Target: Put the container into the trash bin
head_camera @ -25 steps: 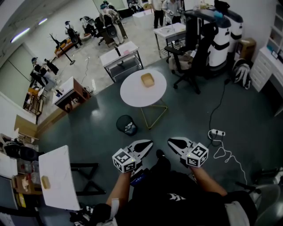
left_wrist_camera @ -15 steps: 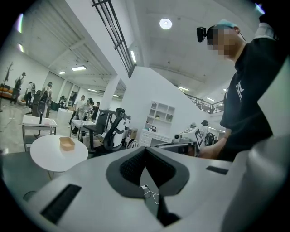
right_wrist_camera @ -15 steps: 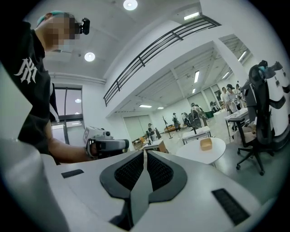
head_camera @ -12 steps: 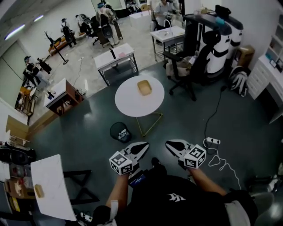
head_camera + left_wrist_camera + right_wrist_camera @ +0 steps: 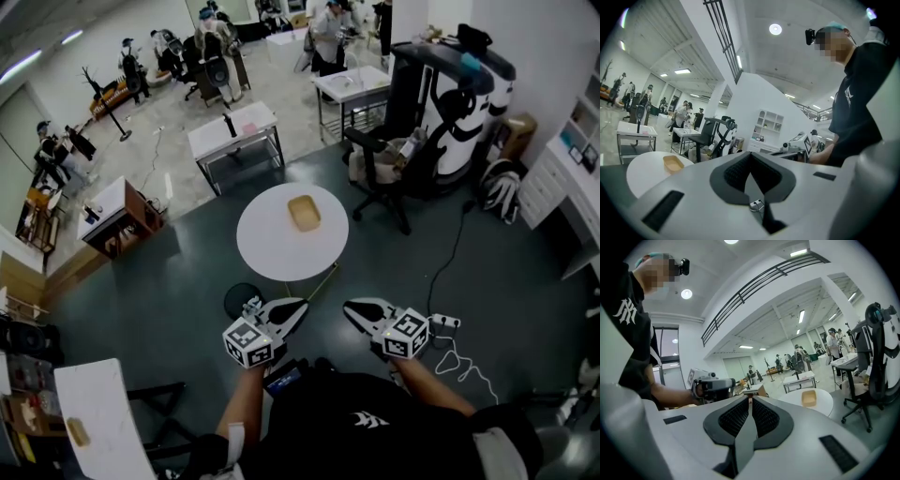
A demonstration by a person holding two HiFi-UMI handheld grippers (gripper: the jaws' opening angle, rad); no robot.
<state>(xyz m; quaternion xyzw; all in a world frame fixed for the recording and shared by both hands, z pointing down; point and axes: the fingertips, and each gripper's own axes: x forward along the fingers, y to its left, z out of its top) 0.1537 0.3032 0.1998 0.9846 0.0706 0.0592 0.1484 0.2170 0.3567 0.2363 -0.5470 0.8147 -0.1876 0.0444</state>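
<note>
Left gripper [image 5: 297,307]: jaws pressed together with nothing between them; held level, short of the table's [image 5: 267,251] near edge.
Right gripper [image 5: 350,308]: jaws closed too, and empty; beside the left one, also short of the table.
Container [image 5: 304,213]: a tan open tray lying on the table, a little past its middle, untouched.
Bin [image 5: 235,298]: dark, on the floor at the table's near-left edge, partly hidden behind the left gripper.
Step in hand: the approach to the table, as I judge it; the pick is not yet begun.
Doing it well: stand close at the near edge so the reach across the top is short. Spread one gripper's jaws before they arrive and pinch one side wall of the tray. Carry it level to the near-left and let go only when over the bin's mouth.
Watch for: the table's thin legs [image 5: 322,281] below its near edge, and the power strip [image 5: 444,322] on the floor to the table's near-right.
</note>
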